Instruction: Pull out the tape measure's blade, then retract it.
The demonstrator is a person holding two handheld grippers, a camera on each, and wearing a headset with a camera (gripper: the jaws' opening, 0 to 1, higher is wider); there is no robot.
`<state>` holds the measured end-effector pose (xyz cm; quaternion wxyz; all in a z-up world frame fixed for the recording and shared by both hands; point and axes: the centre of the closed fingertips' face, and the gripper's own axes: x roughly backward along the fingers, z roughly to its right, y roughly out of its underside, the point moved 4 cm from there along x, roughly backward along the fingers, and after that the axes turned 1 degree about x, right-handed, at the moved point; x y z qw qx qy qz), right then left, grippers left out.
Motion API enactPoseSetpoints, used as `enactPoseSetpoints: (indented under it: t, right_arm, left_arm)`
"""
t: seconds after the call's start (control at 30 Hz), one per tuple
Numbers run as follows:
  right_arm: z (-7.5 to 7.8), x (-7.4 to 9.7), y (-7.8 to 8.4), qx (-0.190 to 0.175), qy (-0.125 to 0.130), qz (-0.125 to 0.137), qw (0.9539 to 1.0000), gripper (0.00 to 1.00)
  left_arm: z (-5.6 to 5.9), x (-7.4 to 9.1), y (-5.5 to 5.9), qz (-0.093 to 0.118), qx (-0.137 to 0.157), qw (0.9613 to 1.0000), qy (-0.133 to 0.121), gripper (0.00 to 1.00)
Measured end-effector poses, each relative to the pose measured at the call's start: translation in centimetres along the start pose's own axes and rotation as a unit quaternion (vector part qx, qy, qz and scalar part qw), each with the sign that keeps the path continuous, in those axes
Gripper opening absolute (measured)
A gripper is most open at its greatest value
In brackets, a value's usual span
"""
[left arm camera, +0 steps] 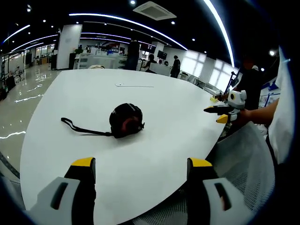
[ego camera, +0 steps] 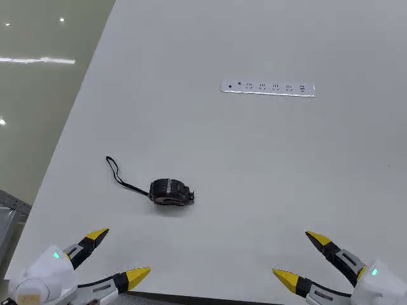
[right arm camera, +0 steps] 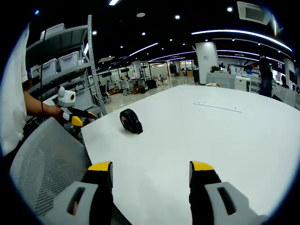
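- Left gripper (ego camera: 119, 254): I see it low at the table's (ego camera: 254, 159) near-left edge, angled inward. Jaws wide, holding nothing.
- Right gripper (ego camera: 299, 255): low at the near-right edge, angled inward. Jaws wide, empty.
- Tape (ego camera: 170, 192): black case lying on the table, well apart from both grippers and nearer the left one.
- Strap (ego camera: 117, 175): trails from the case toward the table's left edge.
- Power strip (ego camera: 267, 88): flat on the far side, well apart from the tape.
- Cut off: both gripper bodies run off the bottom of the head view.
- Hard to make out: I cannot tell the blade's hook or the case markings, which are too small.
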<state>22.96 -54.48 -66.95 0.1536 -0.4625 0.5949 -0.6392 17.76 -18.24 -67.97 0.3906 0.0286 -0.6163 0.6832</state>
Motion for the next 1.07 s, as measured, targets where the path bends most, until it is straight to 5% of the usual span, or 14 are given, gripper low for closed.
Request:
enactPoseSetpoints:
  t: [1.07]
  right_arm:
    - [-0.12, 0.84, 0.14, -0.006, 0.012, 0.004, 0.9999, 0.68]
  left_arm:
    - [0.66, 0.34, -0.01, -0.003, 0.001, 1.0, 0.002, 0.78]
